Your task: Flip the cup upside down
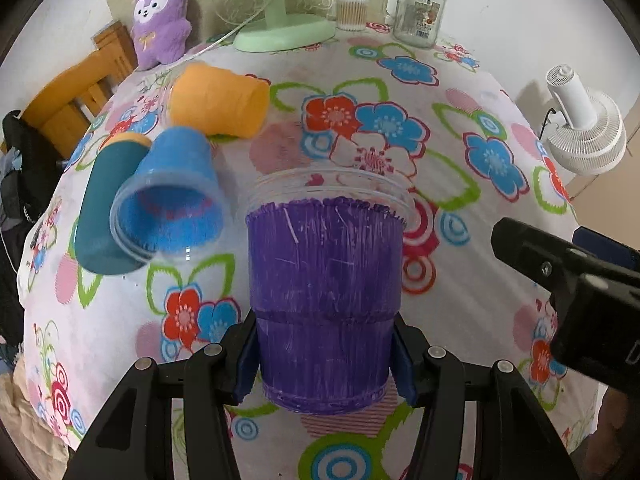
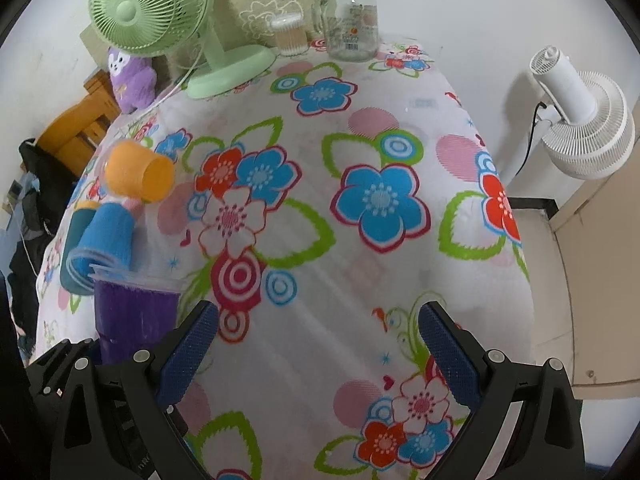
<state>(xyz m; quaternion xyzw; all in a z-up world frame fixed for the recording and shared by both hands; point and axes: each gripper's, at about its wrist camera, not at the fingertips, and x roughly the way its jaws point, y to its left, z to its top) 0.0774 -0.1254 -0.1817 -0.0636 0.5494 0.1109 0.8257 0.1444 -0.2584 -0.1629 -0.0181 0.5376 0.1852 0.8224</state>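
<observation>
A purple plastic cup (image 1: 324,300) stands upright, mouth up, with a clear rim, between the blue pads of my left gripper (image 1: 324,364), which is shut on its lower half. The same cup shows at the left of the right wrist view (image 2: 134,316). My right gripper (image 2: 318,344) is open and empty over the flowered cloth, to the right of the cup; its black body shows in the left wrist view (image 1: 568,280).
A blue cup (image 1: 172,204), an orange cup (image 1: 220,100) and a teal cup (image 1: 106,208) lie on their sides at the left. A green fan (image 1: 280,28), purple plush (image 1: 160,20), glass jar (image 1: 418,12) and cotton swabs (image 1: 352,10) stand at the back. A white fan (image 2: 580,112) stands beyond the right edge.
</observation>
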